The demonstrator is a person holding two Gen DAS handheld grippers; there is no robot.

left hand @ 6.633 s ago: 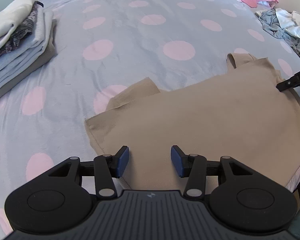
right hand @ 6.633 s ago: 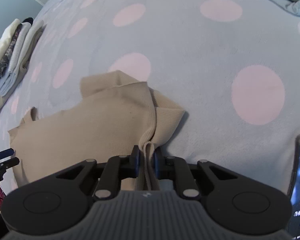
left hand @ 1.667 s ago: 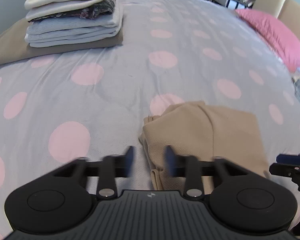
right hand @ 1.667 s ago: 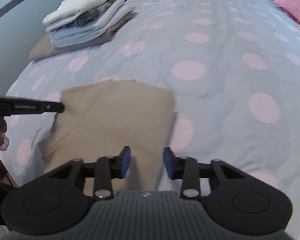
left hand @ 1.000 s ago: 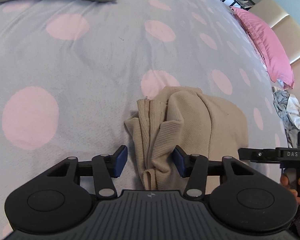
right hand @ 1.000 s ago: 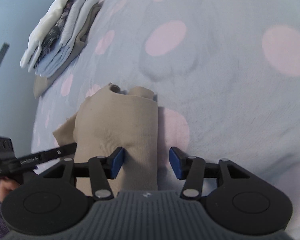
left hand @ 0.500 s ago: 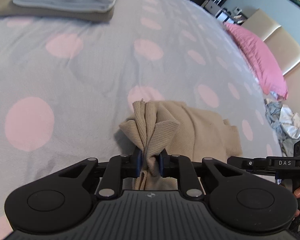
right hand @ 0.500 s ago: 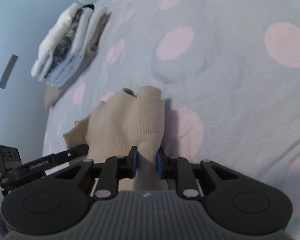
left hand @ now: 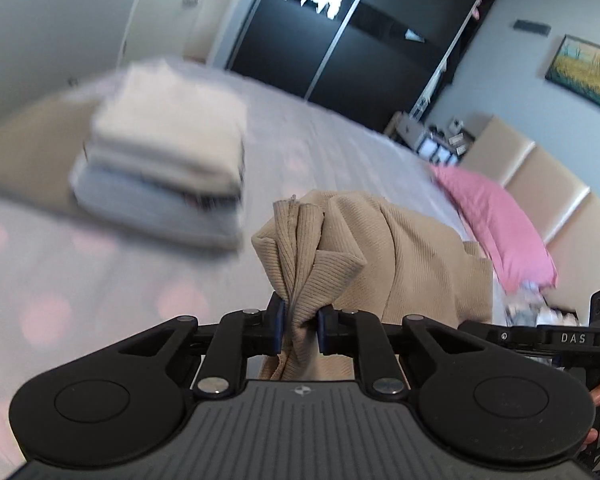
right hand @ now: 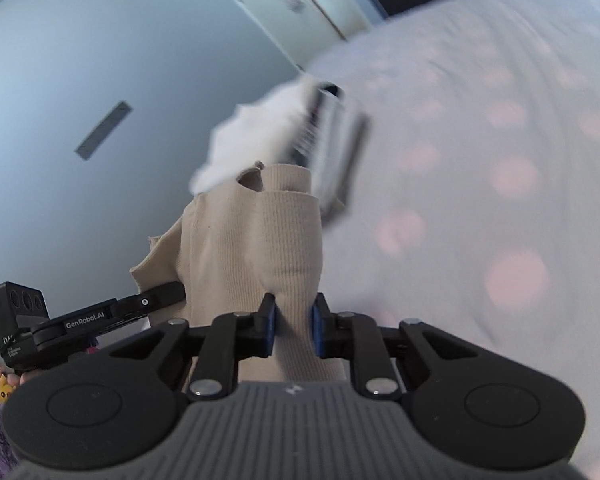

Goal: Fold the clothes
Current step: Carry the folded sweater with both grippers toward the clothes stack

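Left wrist view: blurred stack of folded clothes (left hand: 160, 168) far left on the bed (left hand: 80, 280); both grippers, left gripper (left hand: 299, 325) and right gripper (right hand: 292, 325), pinch the beige garment (left hand: 380, 248) between closed fingers

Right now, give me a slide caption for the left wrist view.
Left gripper clamps the folded beige top, lifted toward the blurred stack of folded clothes.

Beige ribbed-knit garment (left hand: 400, 256), folded into several layers, lifted off the polka-dot bedspread (left hand: 100, 288) and hanging between both grippers. One bunched edge pinched in left gripper (left hand: 299, 327), pleats fanning upward. Opposite folded edge clamped in right gripper (right hand: 292, 326). Stack of folded clothes (left hand: 160, 168), cream on top, grey-blue below, lies on the bed beyond, blurred.
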